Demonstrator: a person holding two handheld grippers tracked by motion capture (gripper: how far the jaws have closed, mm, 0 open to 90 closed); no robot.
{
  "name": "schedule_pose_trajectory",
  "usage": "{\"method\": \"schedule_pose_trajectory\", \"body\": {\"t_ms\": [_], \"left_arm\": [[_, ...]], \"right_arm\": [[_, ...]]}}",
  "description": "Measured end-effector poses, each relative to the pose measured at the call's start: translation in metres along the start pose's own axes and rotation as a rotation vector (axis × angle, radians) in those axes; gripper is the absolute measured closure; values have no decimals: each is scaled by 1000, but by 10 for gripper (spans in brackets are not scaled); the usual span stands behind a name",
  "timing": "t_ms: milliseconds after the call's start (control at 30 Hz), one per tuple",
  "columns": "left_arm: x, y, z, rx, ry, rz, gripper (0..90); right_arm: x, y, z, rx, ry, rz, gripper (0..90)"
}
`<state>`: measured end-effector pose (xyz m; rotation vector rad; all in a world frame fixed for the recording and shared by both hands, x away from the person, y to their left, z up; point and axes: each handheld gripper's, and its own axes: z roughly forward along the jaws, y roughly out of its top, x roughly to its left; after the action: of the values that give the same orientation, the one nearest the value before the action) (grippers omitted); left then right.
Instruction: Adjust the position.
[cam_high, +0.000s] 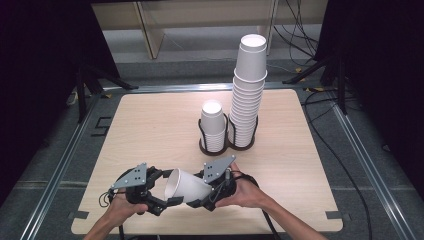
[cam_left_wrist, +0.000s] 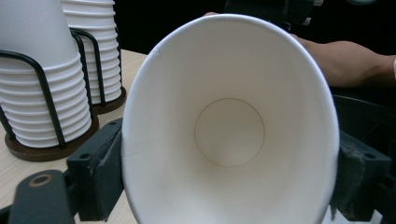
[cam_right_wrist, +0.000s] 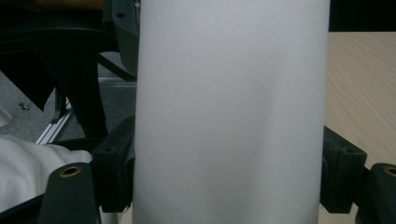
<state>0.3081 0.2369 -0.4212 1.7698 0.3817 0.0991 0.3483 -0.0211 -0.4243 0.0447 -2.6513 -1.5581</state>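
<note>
A white paper cup (cam_high: 185, 186) lies sideways above the table's near edge, held between both grippers with its mouth toward the left. My left gripper (cam_high: 167, 194) is shut on the cup's rim. In the left gripper view I look into the cup (cam_left_wrist: 229, 126), and the pads (cam_left_wrist: 105, 172) press its sides into an oval. My right gripper (cam_high: 201, 192) is shut on the cup's body near its base. In the right gripper view the cup wall (cam_right_wrist: 231, 112) stands between the pads (cam_right_wrist: 116, 168).
A black wire holder (cam_high: 226, 146) stands mid-table with a short cup stack (cam_high: 213, 127) and a tall leaning stack (cam_high: 247, 95). The wooden table (cam_high: 150, 130) lies bare around it. Cables and dark stands surround the table on the floor.
</note>
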Motion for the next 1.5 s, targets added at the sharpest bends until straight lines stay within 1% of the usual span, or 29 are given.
{"method": "schedule_pose_trajectory", "body": {"t_ms": [33, 67, 100, 167, 233, 267, 300, 400, 467, 500, 600, 633, 667, 700, 733, 767, 800, 833, 967, 1033, 1100, 1133, 1167, 1200, 1233, 1300, 1333, 1367, 1500], "left_arm": [[0, 0, 0, 1, 1, 5, 144], [0, 0, 1, -11, -8, 10, 147], [0, 0, 0, 8, 4, 13, 149], [0, 0, 0, 4, 7, 14, 150], [0, 1, -1, 5, 16, 14, 151], [0, 1, -1, -15, 15, 9, 151], [0, 2, -3, 4, 27, 19, 150], [1, 3, -4, 19, 48, 27, 150], [2, 5, -5, 57, 70, 51, 150], [1, 6, -6, 91, 88, 52, 150], [1, 7, -7, 136, 109, 71, 150], [1, 7, -6, 139, 102, 70, 150], [1, 7, -6, 146, 105, 74, 150], [1, 7, -6, 160, 112, 78, 150], [1, 6, -5, 158, 113, 71, 150], [1, 6, -5, 167, 118, 73, 150], [1, 7, -6, 197, 126, 84, 150], [1, 7, -6, 199, 128, 85, 150], [0, 10, -5, 220, 147, 100, 150], [-1, 14, -4, 253, 163, 124, 150], [-3, 17, -2, 265, 156, 130, 150], [-3, 19, -2, 284, 168, 149, 150], [-5, 21, -1, 289, 168, 142, 150], [-5, 22, -1, 307, 173, 151, 150], [-5, 23, 0, 303, 165, 146, 150], [-6, 26, 1, 325, 174, 154, 150], [-7, 27, 2, 323, 172, 151, 150], [-7, 29, 2, 338, 172, 159, 150], [-8, 34, 5, 361, 163, 163, 150]], "right_arm": [[0, 0, 0, 3, 5, 5, 247], [-1, -1, 0, 0, 1, -8, 247], [-1, -1, 1, 5, 6, 3, 246], [-1, -1, 1, 9, -3, -10, 241], [-2, -2, 1, 6, -7, 13, 225], [-3, -2, 0, 0, -9, 19, 214], [-4, -2, -1, 1, -13, 25, 193], [-5, -1, -5, -14, -29, 30, 161], [-4, 0, -9, -12, -53, 24, 155], [-4, 0, -10, -9, -59, 27, 155], [-5, 2, -14, 12, -106, 4, 156], [-4, 3, -15, 25, -114, 3, 156], [-2, 3, -15, 46, -121, 10, 156], [-1, 4, -15, 59, -127, -1, 156], [0, 5, -14, 67, -130, 0, 156], [1, 6, -14, 75, -140, -6, 155], [2, 6, -13, 86, -151, -8, 156], [3, 7, -12, 101, -160, -18, 156], [5, 9, -9, 117, -156, -24, 156], [5, 10, -8, 123, -158, -31, 155], [6, 11, -6, 129, -165, -38, 156], [6, 12, -5, 130, -162, -37, 156], [6, 12, -4, 131, -155, -38, 156], [6, 13, -2, 133, -158, -46, 155], [6, 13, -1, 131, -159, -44, 156], [6, 14, 2, 133, -157, -49, 156], [7, 14, 3, 134, -159, -50, 156], [7, 15, 5, 134, -154, -48, 156], [7, 15, 9, 130, -152, -53, 156]]}}
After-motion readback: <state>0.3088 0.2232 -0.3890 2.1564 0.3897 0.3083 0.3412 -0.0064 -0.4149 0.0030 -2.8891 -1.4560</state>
